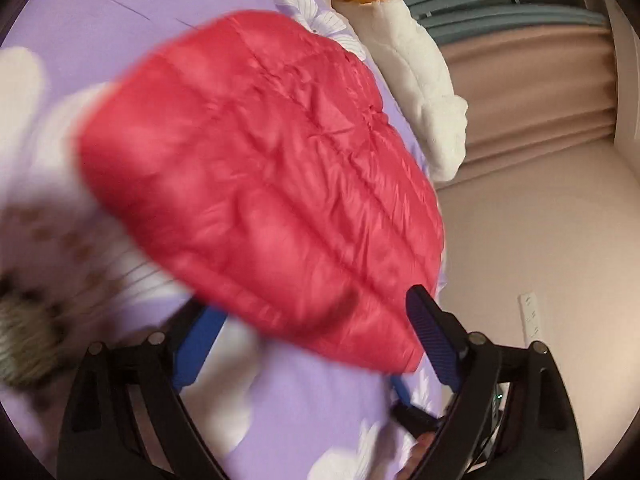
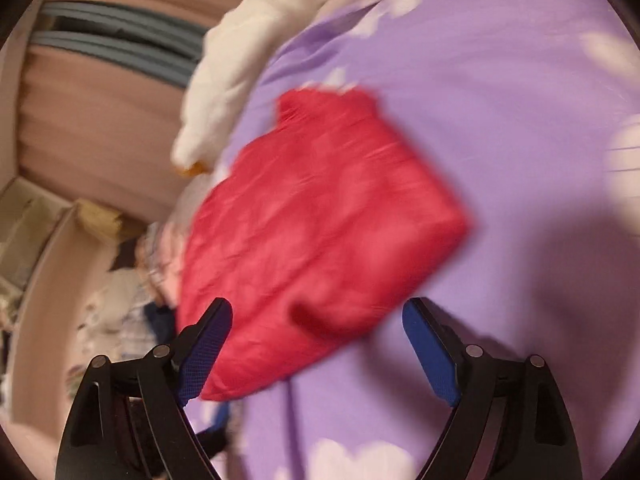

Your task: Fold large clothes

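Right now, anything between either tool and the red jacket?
Nothing visible. The folded red jacket lies on the purple sheet, directly ahead of the left tool and the right tool. Both are open, with the jacket's near edge between their fingers. The white garment lies beyond it, clear of both.

bed (image 1: 100, 32) has a purple flowery sheet, folded red puffer jacket (image 1: 260, 184) lying on it, white plush toy (image 1: 416, 80) at the edge
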Motion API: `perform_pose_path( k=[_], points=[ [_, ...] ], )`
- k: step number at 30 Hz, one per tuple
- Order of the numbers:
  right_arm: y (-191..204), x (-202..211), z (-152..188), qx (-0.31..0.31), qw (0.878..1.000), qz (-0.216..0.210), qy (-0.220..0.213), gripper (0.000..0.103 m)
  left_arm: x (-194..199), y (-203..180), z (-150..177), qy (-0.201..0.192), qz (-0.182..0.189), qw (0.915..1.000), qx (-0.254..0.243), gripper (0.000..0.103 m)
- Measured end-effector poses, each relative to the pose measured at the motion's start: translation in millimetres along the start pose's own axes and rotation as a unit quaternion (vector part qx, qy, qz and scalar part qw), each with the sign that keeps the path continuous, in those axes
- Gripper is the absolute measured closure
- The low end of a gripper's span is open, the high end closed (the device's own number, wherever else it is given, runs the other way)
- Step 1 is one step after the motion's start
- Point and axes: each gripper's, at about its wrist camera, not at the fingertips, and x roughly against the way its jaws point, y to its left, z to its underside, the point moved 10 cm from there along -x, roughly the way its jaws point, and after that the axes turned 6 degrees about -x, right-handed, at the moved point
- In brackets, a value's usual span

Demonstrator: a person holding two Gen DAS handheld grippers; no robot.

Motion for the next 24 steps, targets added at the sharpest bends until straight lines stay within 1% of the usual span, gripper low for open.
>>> perform_pose_path(
  k=[2, 4, 6, 7, 8, 9, 10, 11, 12, 13, 14, 15, 17, 19, 20, 21, 23, 24],
  points=[
    [3, -15, -8, 0.004, 1.000, 0.007, -0.011, 0.016, -12, -1, -13, -0.013, 0.011, 0.9998, 0.009, 0.013],
    [12, -26, -17, 0.027, 0.999, 0.006, -0.028, 0.016, -22, -1, -28, -0.026, 0.034, 0.9987, 0.027, 0.013],
    [18, -37, -23, 0.035, 0.998, -0.003, -0.047, 0.016, -28, 2, -43, -0.050, 0.058, 0.9959, 0.047, 0.013],
    [20, -39, -25, 0.042, 0.997, -0.004, -0.057, 0.016, -29, 3, -48, -0.066, 0.063, 0.9943, 0.056, 0.018],
    [23, -45, -26, 0.061, 0.996, 0.002, -0.069, 0.018, -29, 7, -52, -0.079, 0.054, 0.9936, 0.060, 0.030],
    [24, -45, -23, 0.078, 0.994, 0.007, -0.071, 0.027, -35, 10, -54, -0.087, 0.031, 0.9940, 0.059, 0.035],
    [24, -52, -23, 0.088, 0.994, 0.007, -0.069, 0.042, -42, 14, -57, -0.095, -0.003, 0.9945, 0.046, 0.046],
    [21, -55, -23, 0.084, 0.994, -0.003, -0.065, 0.051, -43, 12, -59, -0.107, -0.034, 0.9935, 0.017, 0.050],
    [17, -58, -25, 0.062, 0.996, -0.021, -0.059, 0.062, -45, 9, -58, -0.115, -0.061, 0.9914, -0.012, 0.052],
    [16, -58, -28, 0.046, 0.997, -0.034, -0.053, 0.069, -46, 6, -57, -0.120, -0.084, 0.9887, -0.034, 0.054],
    [14, -57, -29, 0.036, 0.997, -0.042, -0.046, 0.071, -46, 4, -57, -0.123, -0.097, 0.9865, -0.046, 0.056],
    [13, -54, -27, 0.031, 0.998, -0.049, -0.036, 0.074, -46, 3, -58, -0.124, -0.102, 0.9860, -0.045, 0.058],
    [13, -46, -19, 0.030, 0.998, -0.047, -0.023, 0.077, -38, 6, -54, -0.112, -0.089, 0.9896, -0.015, 0.065],
    [15, -30, -7, 0.030, 0.998, -0.051, -0.013, 0.077, -22, 6, -46, -0.095, -0.072, 0.9927, 0.010, 0.068],
    [16, -18, 3, 0.032, 0.998, -0.055, -0.007, 0.077, -12, 6, -42, -0.091, -0.074, 0.9930, 0.011, 0.069],
    [16, -10, 11, 0.038, 0.998, -0.055, -0.002, 0.077, 1, 5, -34, -0.089, -0.086, 0.9923, 0.004, 0.069],
    [12, 16, 32, 0.065, 0.997, -0.044, 0.006, 0.077, 26, -7, -15, -0.092, -0.116, 0.9882, -0.041, 0.069],
    [8, 26, 40, 0.072, 0.997, -0.040, 0.009, 0.077, 41, -13, 3, -0.092, -0.131, 0.9847, -0.070, 0.069]
  ],
)
